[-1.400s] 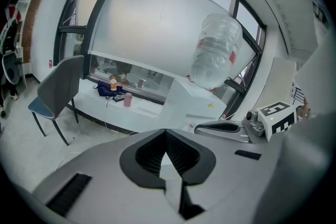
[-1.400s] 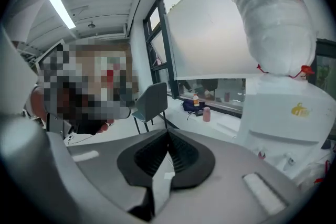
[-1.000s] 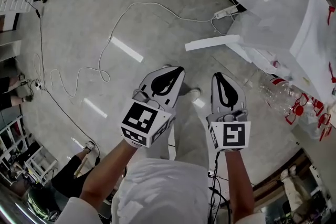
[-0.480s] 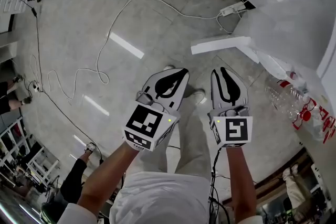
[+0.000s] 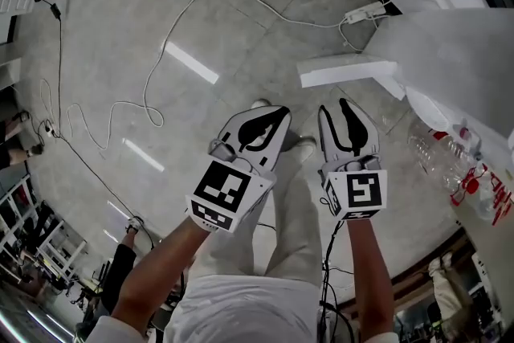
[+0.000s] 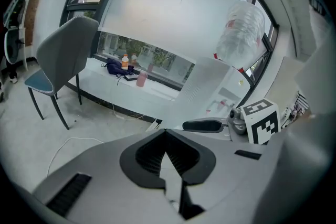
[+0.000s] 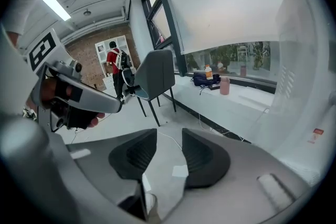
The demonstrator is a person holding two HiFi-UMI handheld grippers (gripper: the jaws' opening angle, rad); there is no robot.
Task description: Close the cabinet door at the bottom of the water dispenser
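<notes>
Approach step: our left tool (image 5: 279, 110) keeps its jaws together; on the right tool (image 5: 342, 104) they have just been opening, both empty. The cabinet door (image 5: 345, 70) stands open at upper right; next we push it shut.

Bright daylight enters through the windows (image 6: 147, 57) beyond the jaws; shadows are soft. White glare streaks (image 5: 191, 63) lie on the floor (image 5: 104, 36) left of the jaws, and fisheye edges bend and darken.
</notes>
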